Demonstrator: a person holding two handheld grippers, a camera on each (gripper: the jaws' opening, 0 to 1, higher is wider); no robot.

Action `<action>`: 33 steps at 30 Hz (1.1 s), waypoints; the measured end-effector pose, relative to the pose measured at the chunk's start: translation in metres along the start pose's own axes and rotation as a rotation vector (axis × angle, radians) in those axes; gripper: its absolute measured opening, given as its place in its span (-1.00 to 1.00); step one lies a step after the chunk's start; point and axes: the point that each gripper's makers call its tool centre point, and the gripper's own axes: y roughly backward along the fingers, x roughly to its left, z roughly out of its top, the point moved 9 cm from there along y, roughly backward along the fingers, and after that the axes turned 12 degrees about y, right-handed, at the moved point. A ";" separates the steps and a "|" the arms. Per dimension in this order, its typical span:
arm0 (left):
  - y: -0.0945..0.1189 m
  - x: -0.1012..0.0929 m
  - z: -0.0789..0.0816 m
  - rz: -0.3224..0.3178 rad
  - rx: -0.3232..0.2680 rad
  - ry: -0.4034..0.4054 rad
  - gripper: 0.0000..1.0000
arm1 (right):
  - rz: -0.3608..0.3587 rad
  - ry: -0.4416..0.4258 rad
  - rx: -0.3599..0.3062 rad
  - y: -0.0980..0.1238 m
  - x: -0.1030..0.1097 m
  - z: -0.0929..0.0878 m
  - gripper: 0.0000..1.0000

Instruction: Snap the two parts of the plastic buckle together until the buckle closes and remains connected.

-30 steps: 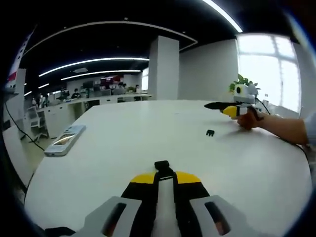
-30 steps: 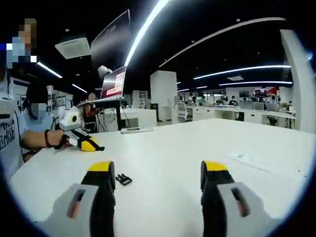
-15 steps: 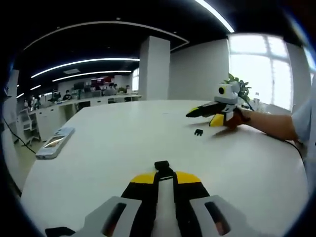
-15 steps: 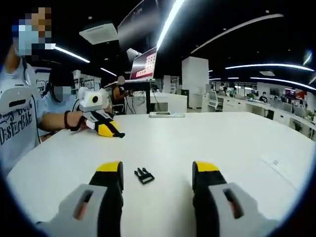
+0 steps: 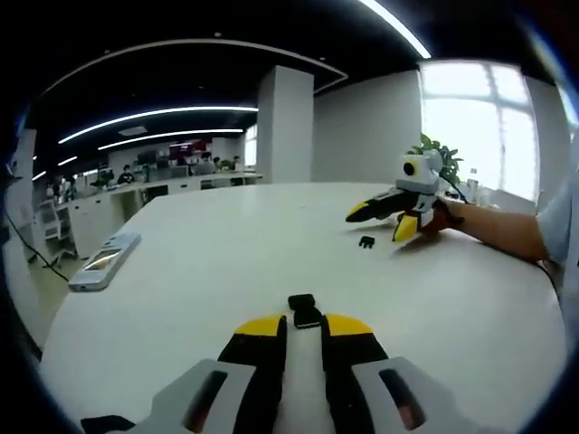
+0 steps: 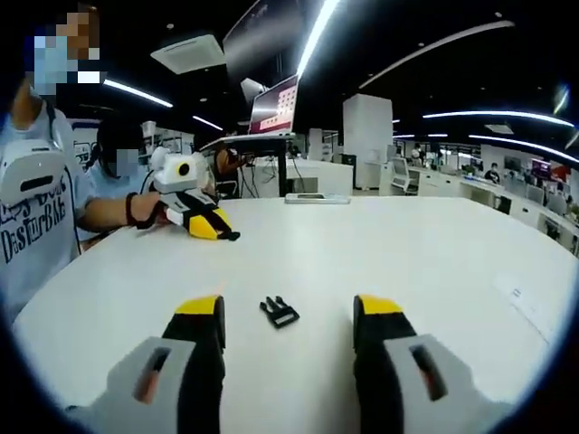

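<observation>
While your left claw (image 5: 302,327) pinches one buckle part (image 5: 303,307), your spread right claw (image 6: 288,312) frames the other part (image 6: 280,312) on the bench (image 6: 434,262).

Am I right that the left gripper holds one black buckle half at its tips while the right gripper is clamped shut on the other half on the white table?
Not quite: the right gripper is open, as the right gripper view shows. The other buckle half lies loose on the white table between its jaws. The left gripper does hold one black buckle half.
</observation>
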 end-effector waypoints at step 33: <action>-0.001 -0.002 0.000 0.006 -0.005 0.004 -0.71 | 0.042 0.059 0.040 -0.004 0.000 -0.006 -0.47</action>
